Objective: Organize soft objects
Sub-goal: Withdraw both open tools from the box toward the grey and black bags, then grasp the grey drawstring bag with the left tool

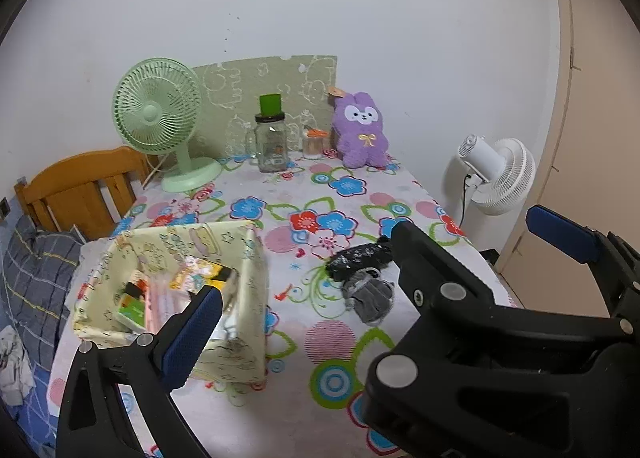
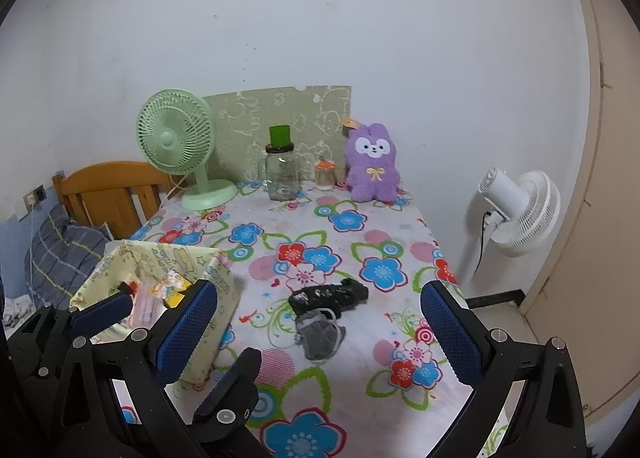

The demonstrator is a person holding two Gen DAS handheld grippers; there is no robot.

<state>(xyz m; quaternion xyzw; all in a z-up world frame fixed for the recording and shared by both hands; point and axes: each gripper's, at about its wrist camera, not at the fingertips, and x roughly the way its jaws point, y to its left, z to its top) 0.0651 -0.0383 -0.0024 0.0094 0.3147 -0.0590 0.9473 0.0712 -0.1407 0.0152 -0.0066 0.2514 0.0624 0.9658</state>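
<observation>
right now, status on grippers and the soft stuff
Left gripper open, empty. Right gripper open, empty. Grey pouch and black bundle lie touching on the tablecloth, fabric bin to their left. Nothing between.

left tongs (image 1: 394,300): black frame, blue ribbed pads | right tongs (image 2: 320,338): same, silver rivets

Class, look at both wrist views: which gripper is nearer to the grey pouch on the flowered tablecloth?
Right, probably. The right gripper is open with the grey pouch framed between its fingers, just ahead. The left gripper is open over by the fabric box, leftward.
</observation>
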